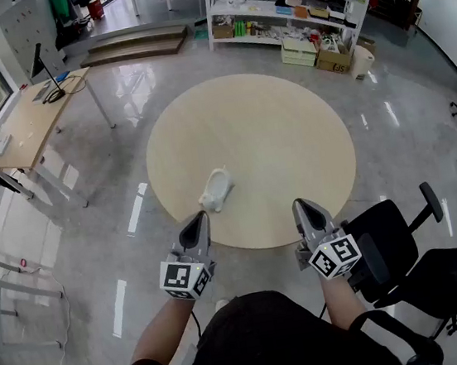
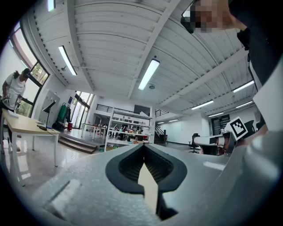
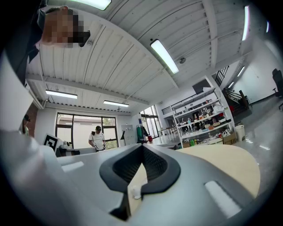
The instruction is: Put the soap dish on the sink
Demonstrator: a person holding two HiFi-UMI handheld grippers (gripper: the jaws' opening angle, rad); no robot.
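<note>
**Head view.** A round beige table (image 1: 280, 129) stands on a glossy grey floor (image 1: 117, 159) that mirrors the ceiling lights. A small white piece (image 1: 215, 190) lies on the table toward its near left side. It is too small to tell whether it is the soap dish, the sink or both. The left gripper (image 1: 200, 216) and the right gripper (image 1: 298, 203) hover level over the table's near edge, well apart from each other. The left one's tip is just short of the white piece and does not touch it. A wooden desk (image 1: 28, 120) stands at the left, steps (image 1: 135, 44) and stocked shelves (image 1: 288, 3) stand at the far side, and black chairs (image 1: 395, 239) are at the right.

**Left gripper view.** The jaws meet at the tips with nothing between them — closed and empty. Beyond them are a white ribbed ceiling (image 2: 110, 44) with strip lights, the shelves, and a person (image 2: 13, 88) by the desk.

**Right gripper view.** These jaws are also closed tip to tip and hold nothing. Through the gap behind the tips a speck of the white piece shows on the tabletop. Tall windows (image 3: 84, 128) with another person (image 3: 97, 139) before them fill the far wall — the shelves stand to the right.
</note>
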